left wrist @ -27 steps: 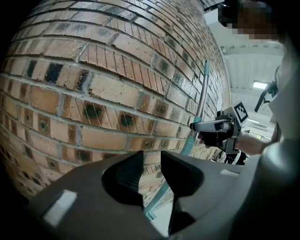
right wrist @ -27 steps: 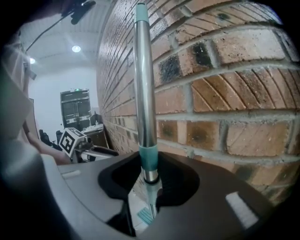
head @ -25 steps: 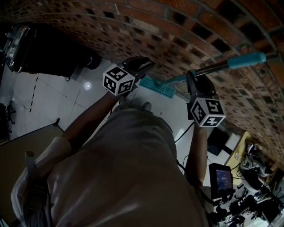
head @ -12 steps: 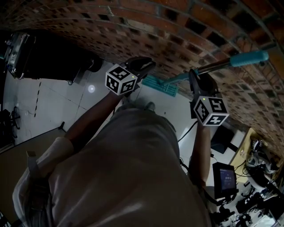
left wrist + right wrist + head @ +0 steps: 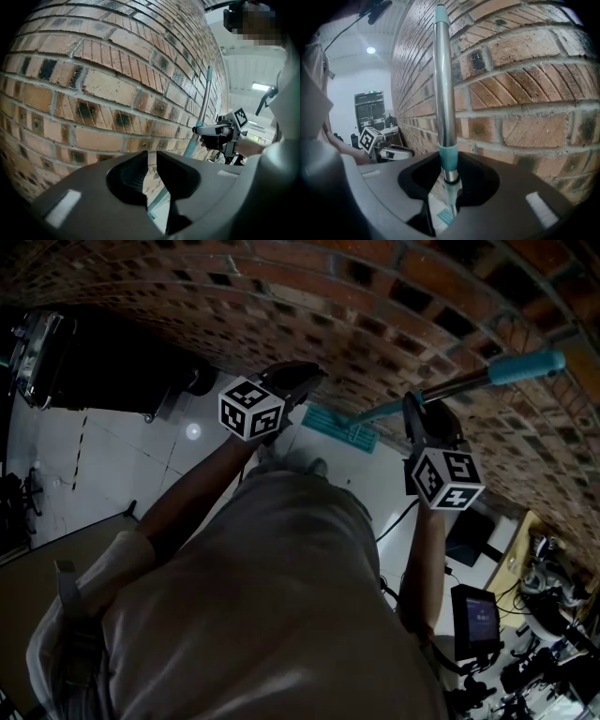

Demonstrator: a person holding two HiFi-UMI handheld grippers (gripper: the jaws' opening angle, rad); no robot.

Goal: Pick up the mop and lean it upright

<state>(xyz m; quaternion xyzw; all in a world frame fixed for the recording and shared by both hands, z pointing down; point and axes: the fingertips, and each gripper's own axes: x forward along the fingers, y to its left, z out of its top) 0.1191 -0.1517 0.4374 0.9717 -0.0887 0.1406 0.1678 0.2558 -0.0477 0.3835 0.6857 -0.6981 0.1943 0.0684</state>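
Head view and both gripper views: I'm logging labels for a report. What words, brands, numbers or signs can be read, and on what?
No readable text anywhere.
Left cube, right cube: black-and-white square patterns only, no letters.
Screen: lit, too small and blurred to read.
Mop handle: no print visible.

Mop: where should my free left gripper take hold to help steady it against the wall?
Grip the mop on its teal lower pole, below the right gripper, from the room side: the brick wall blocks the far side, and the pole is slim, round, near upright.
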